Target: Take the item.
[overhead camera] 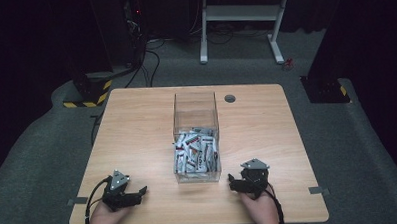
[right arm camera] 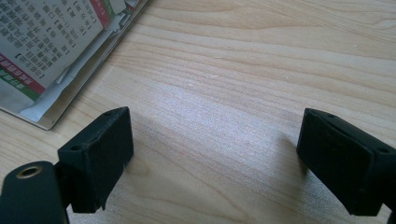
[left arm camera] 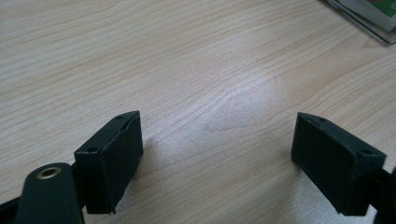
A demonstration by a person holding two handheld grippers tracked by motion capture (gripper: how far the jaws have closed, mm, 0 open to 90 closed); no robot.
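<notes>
A clear plastic box [overhead camera: 196,137] stands upright mid-table, its near half (toward six o'clock) heaped with white packets [overhead camera: 195,153].

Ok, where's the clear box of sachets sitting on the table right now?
In the high view the clear box stands mid-table, the sachets piled at its near end, between the left gripper and right gripper and apart from both.
</notes>
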